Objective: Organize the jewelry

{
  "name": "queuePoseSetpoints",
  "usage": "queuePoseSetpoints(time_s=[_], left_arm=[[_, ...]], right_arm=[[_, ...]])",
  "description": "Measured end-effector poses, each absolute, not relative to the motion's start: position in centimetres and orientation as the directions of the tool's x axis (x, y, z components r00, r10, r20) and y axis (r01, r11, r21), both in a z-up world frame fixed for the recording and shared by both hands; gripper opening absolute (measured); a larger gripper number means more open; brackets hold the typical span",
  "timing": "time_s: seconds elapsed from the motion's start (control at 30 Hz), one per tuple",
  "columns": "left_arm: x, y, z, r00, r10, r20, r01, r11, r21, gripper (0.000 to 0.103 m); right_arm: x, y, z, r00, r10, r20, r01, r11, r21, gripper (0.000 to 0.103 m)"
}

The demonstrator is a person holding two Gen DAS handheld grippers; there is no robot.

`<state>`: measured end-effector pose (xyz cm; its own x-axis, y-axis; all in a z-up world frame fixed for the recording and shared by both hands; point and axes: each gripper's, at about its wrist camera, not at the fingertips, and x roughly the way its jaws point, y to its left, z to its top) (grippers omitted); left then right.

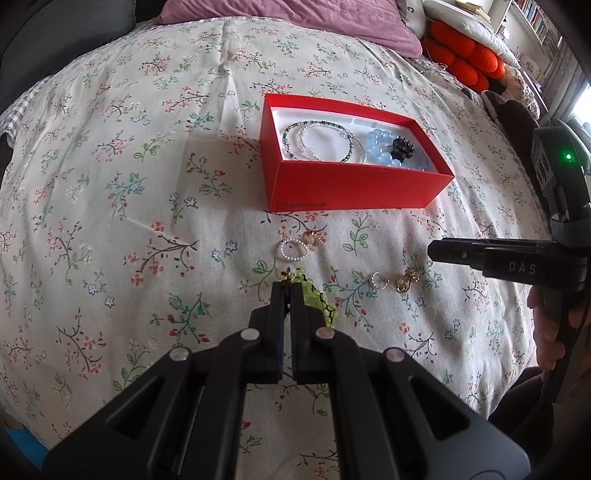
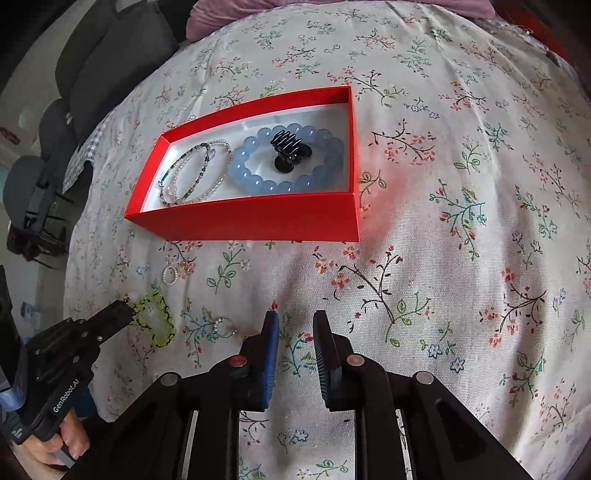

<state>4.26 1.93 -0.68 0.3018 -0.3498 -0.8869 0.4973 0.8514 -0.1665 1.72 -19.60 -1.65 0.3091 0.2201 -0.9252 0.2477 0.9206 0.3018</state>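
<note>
Nearest the lens, the left gripper [image 1: 287,286] has its black fingers pinched together on the yellow-green beaded bracelet [image 1: 314,295] lying on the floral bedspread [image 1: 110,184]. To do this well, lift straight up so the loop clears the cloth, then carry it far to the open red cardboard box [image 1: 343,192], marked ONEPLUS, already holding 1 pale blue bead bracelet [image 2: 280,162]. At right, the right gripper [image 2: 293,325], jaws apart, holds nothing; its body reads DAS, the left's GenRobot.AI.

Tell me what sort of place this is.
Probably a bedroom: the red box sits on a floral quilt, with a purple pillow at its far end and bookshelves beyond.
</note>
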Motion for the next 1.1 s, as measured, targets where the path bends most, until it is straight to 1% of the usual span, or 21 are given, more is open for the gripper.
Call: queuePoseSetpoints(time_s=[0.07,0.1,0.13,0.17,0.2,0.27,0.3,0.33,0.4,0.47,0.53,0.63,0.9,0.97,1.0,1.03,1.07,1.1], left_arm=[[4.3,1.9,-0.7,0.299,-0.349,-0.888,0.498,0.851,-0.166,0.003],[4.2,1.9,-0.8,0.298,-0.348,-0.889,0.499,0.850,-0.165,0.003],[4.2,1.9,-0.9,0.297,-0.347,-0.890,0.499,0.851,-0.165,0.003],[4.2,1.8,-0.9,0.295,-0.346,-0.891,0.499,0.851,-0.165,0.003],[4.2,1.8,-0.9,0.294,-0.346,-0.891,0.499,0.851,-0.165,0.003],[4.2,1.9,-0.9,0.294,-0.345,-0.891,0.499,0.851,-0.165,0.003],[4.2,1.9,-1.0,0.293,-0.346,-0.891,0.499,0.851,-0.166,0.003],[4.2,1.9,-1.0,0.293,-0.346,-0.891,0.499,0.851,-0.167,0.003],[4.2,1.9,-1.0,0.293,-0.346,-0.891,0.499,0.851,-0.166,0.003],[4.2,1.9,-1.0,0.291,-0.346,-0.892,0.499,0.851,-0.167,0.003],[4.2,2.0,-1.0,0.290,-0.345,-0.892,0.498,0.851,-0.167,0.003],[4.1,2.0,-1.0,0.290,-0.345,-0.893,0.499,0.851,-0.167,0.003],[4.2,2.1,-0.8,0.292,-0.348,-0.891,0.497,0.851,-0.169,0.003],[4.2,2.1,-0.7,0.292,-0.349,-0.890,0.497,0.851,-0.171,0.003],[4.2,2.1,-0.7,0.292,-0.349,-0.890,0.497,0.851,-0.171,0.003],[4.2,2.1,-0.8,0.291,-0.348,-0.891,0.497,0.851,-0.170,0.003],[4.2,2.0,-0.8,0.291,-0.348,-0.891,0.497,0.851,-0.170,0.003],[4.2,2.1,-0.8,0.290,-0.348,-0.891,0.497,0.851,-0.170,0.003]], right_arm=[[1.4,-19.4,-1.6,0.308,0.224,-0.924,0.234,0.924,0.302,0.038],[1.3,-19.1,-1.5,0.311,0.228,-0.923,0.224,0.926,0.304,0.054],[1.2,-18.8,-1.4,0.317,0.228,-0.921,0.215,0.928,0.304,0.060],[1.4,-18.2,-1.4,0.322,0.222,-0.920,0.204,0.933,0.297,0.060],[1.4,-17.9,-1.4,0.322,0.217,-0.922,0.193,0.938,0.288,0.059],[1.6,-17.3,-1.6,0.315,0.223,-0.923,0.182,0.940,0.289,0.049],[1.6,-16.9,-1.8,0.302,0.230,-0.925,0.171,0.942,0.290,0.037],[1.8,-16.6,-2.0,0.291,0.233,-0.928,0.165,0.943,0.288,0.031],[1.9,-16.1,-2.5,0.272,0.235,-0.933,0.155,0.946,0.283,0.029],[1.9,-15.7,-2.9,0.259,0.236,-0.936,0.142,0.950,0.279,0.024],[2.1,-15.3,-3.3,0.249,0.238,-0.939,0.134,0.952,0.277,0.013],[2.1,-15.1,-3.5,0.246,0.251,-0.936,0.131,0.949,0.288,0.008],[1.9,-15.7,-2.1,0.284,0.263,-0.922,0.126,0.943,0.308,0.006],[1.9,-15.8,-1.8,0.297,0.243,-0.924,0.130,0.948,0.291,0.007],[1.9,-15.9,-1.7,0.305,0.231,-0.924,0.131,0.951,0.281,0.010],[1.9,-15.8,-1.7,0.303,0.225,-0.926,0.126,0.954,0.273,0.016],[1.9,-15.6,-1.8,0.291,0.210,-0.933,0.111,0.962,0.251,0.018],[1.9,-15.3,-1.8,0.289,0.197,-0.937,0.090,0.969,0.232,0.023]])
